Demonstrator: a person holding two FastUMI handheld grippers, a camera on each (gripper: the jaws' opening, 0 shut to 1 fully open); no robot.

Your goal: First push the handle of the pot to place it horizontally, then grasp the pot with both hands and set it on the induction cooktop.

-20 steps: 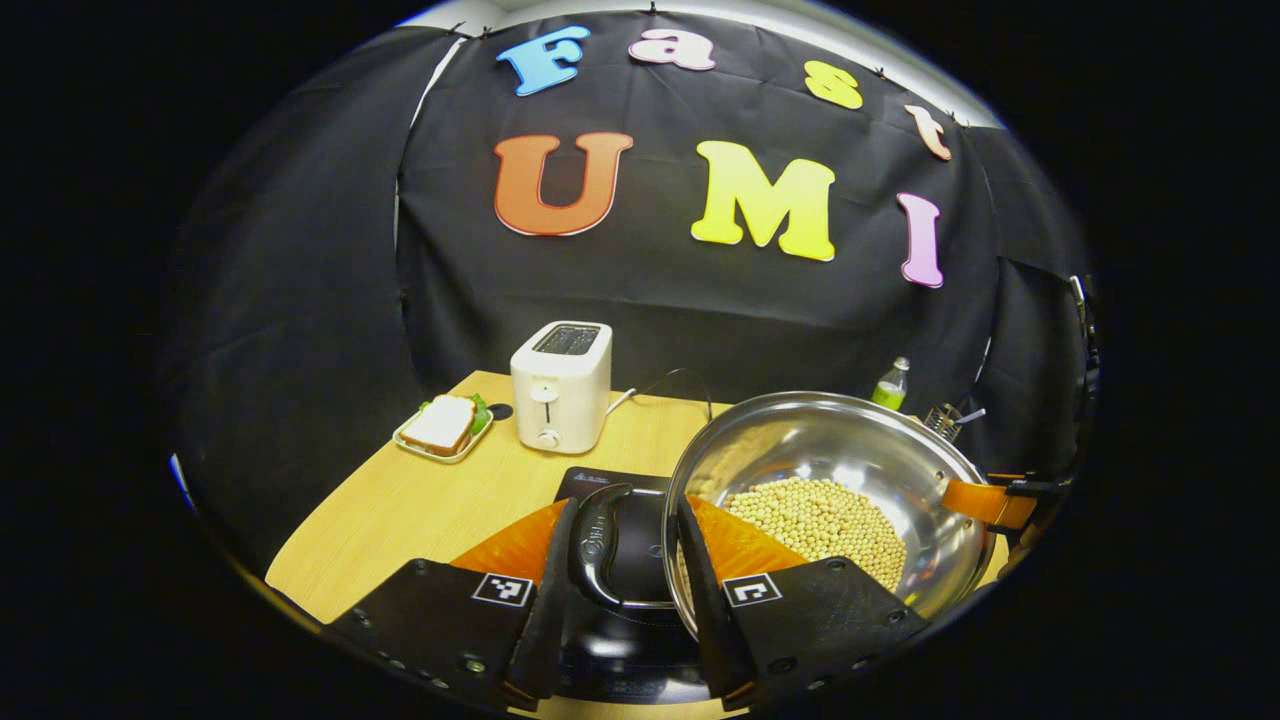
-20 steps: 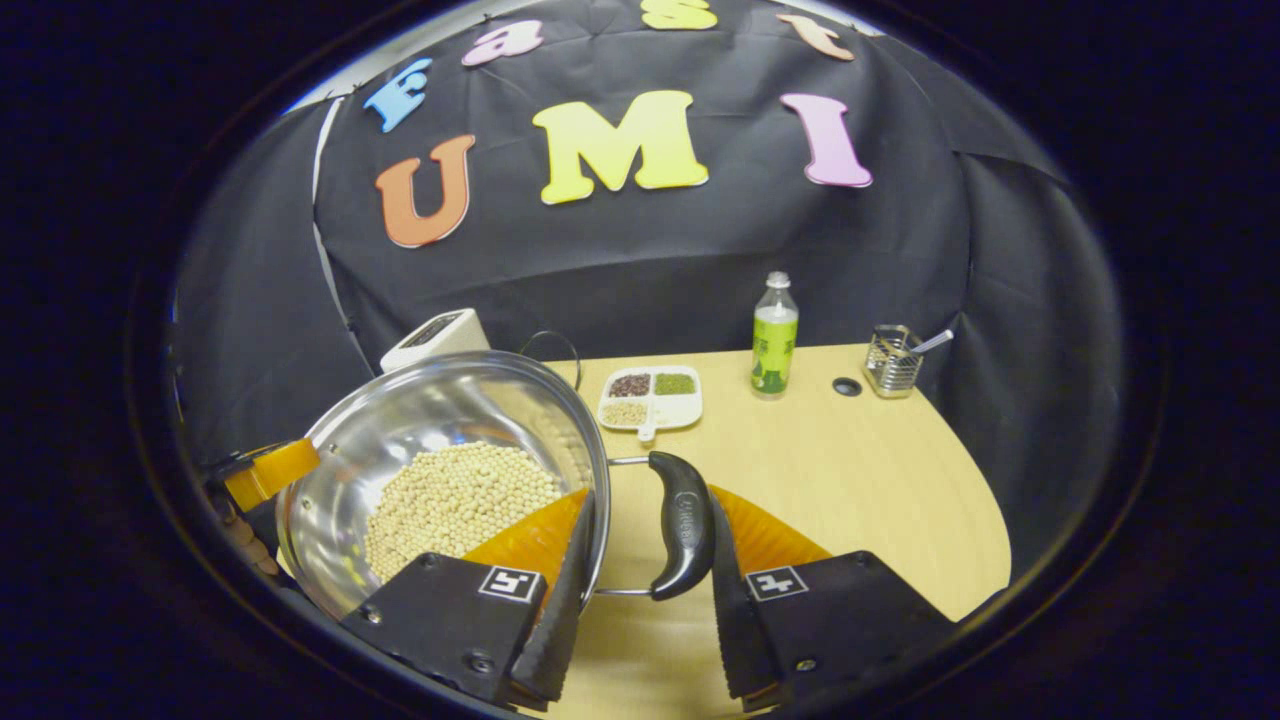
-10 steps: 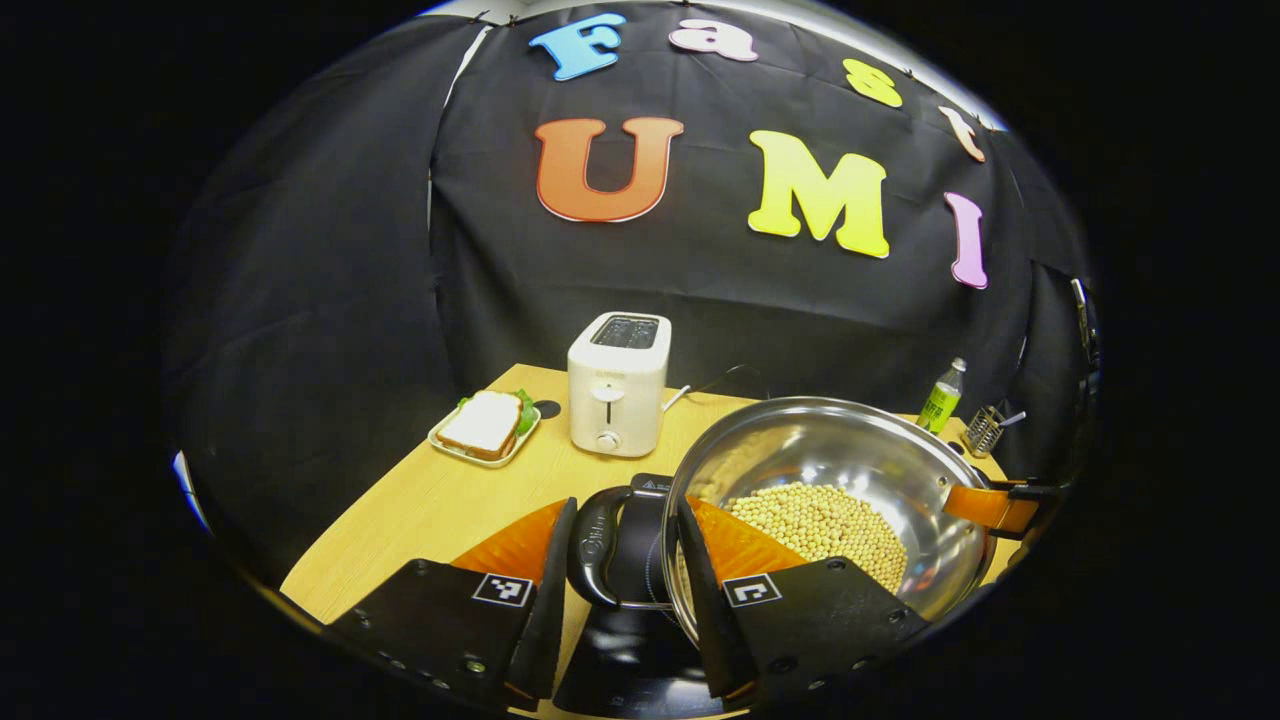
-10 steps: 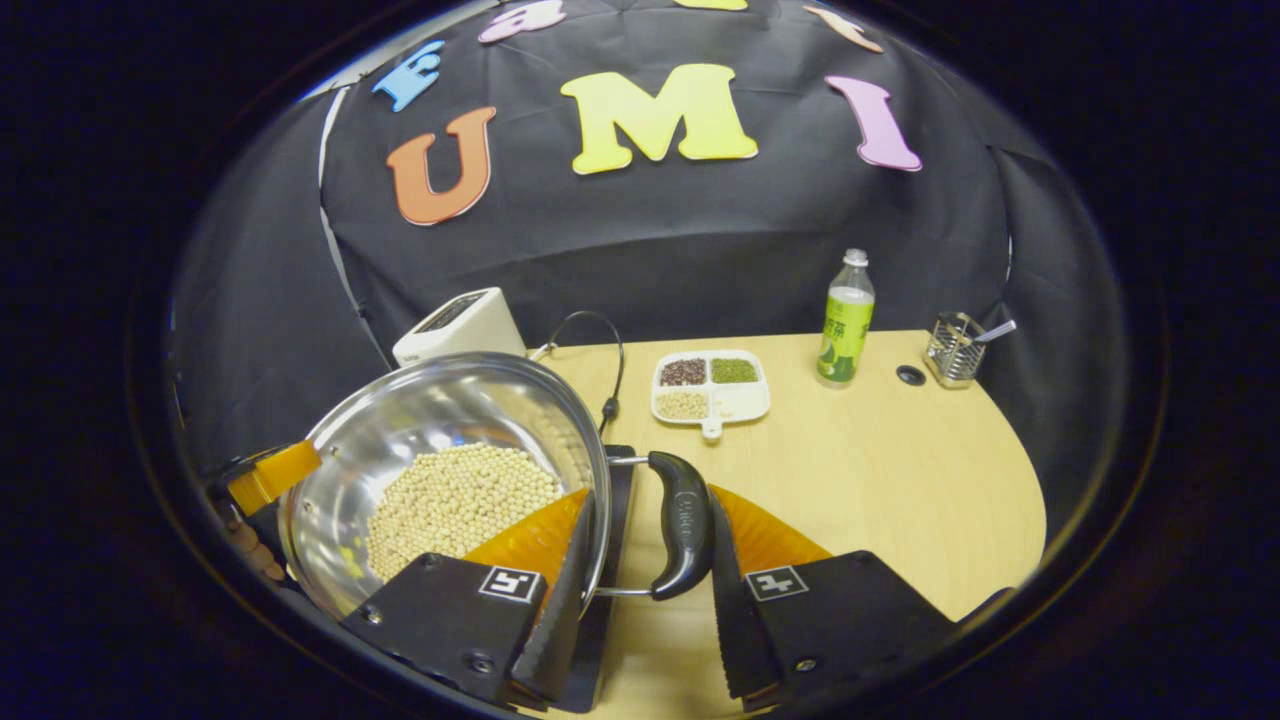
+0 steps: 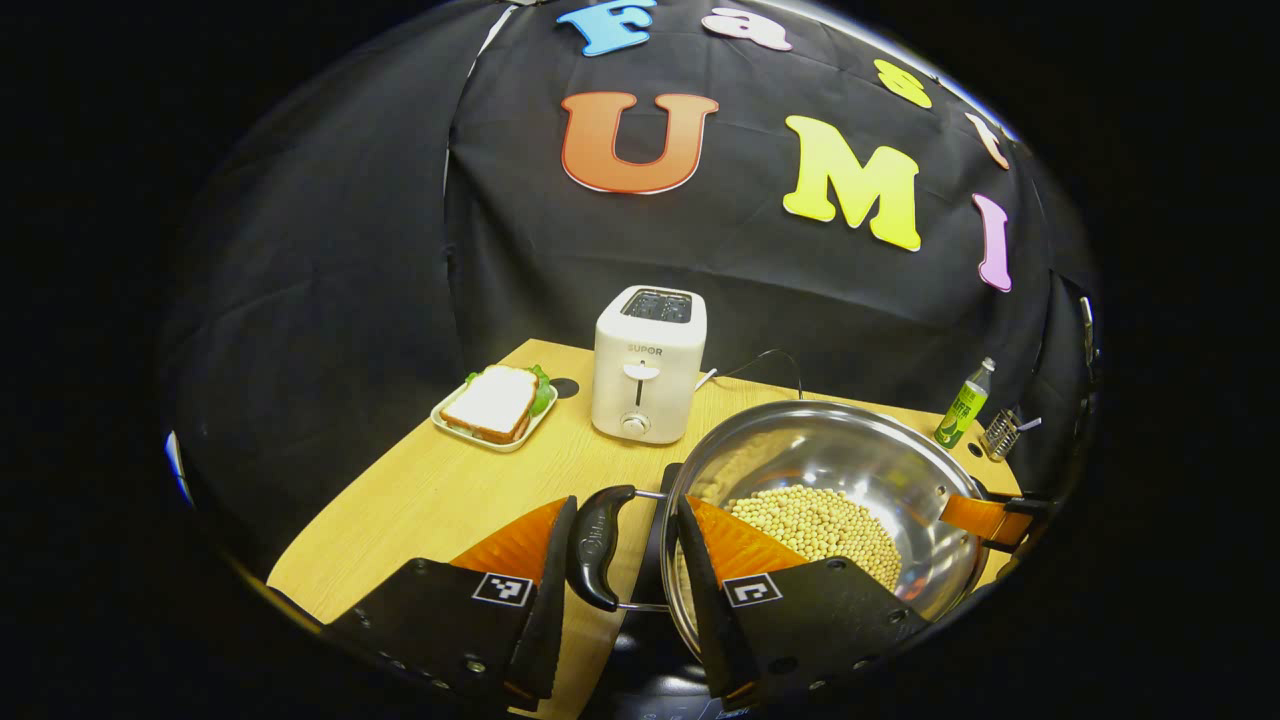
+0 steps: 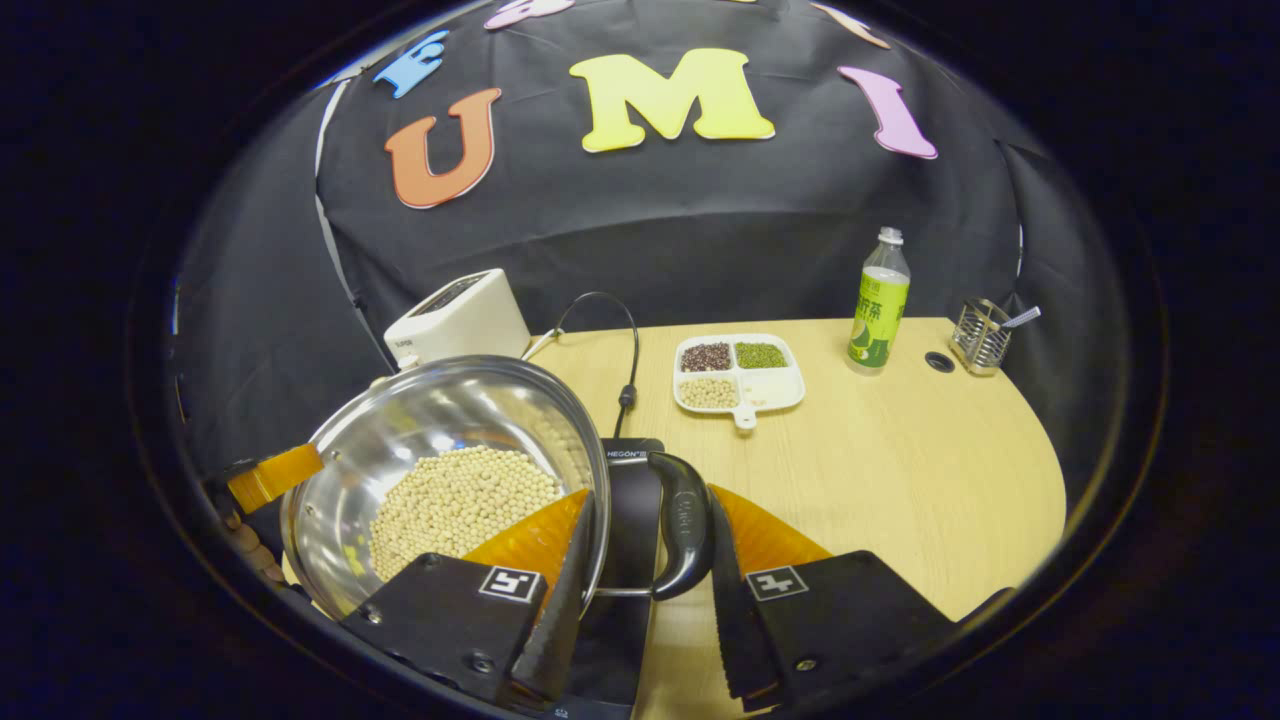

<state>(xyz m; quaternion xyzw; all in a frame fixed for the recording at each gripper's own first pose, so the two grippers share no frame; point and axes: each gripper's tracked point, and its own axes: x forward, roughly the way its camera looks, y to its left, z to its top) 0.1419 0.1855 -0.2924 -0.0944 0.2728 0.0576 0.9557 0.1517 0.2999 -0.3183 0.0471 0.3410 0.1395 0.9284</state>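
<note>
The left tongs (image 5: pixel 620 560) straddle the pot's left handle (image 5: pixel 597 545), the right tongs (image 6: pixel 645 560) its right handle (image 6: pixel 685 525); whether either pair presses, I cannot tell. The bean-filled pot (image 6: pixel 440 470) sits over the induction cooktop (image 6: pixel 630 480) near the tabletop's (image 6: pixel 900 470) front edge.

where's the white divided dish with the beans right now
In the right gripper view the divided dish sits on the wooden table toward the back, between the black power cord on its left and the green bottle on its right.
</note>
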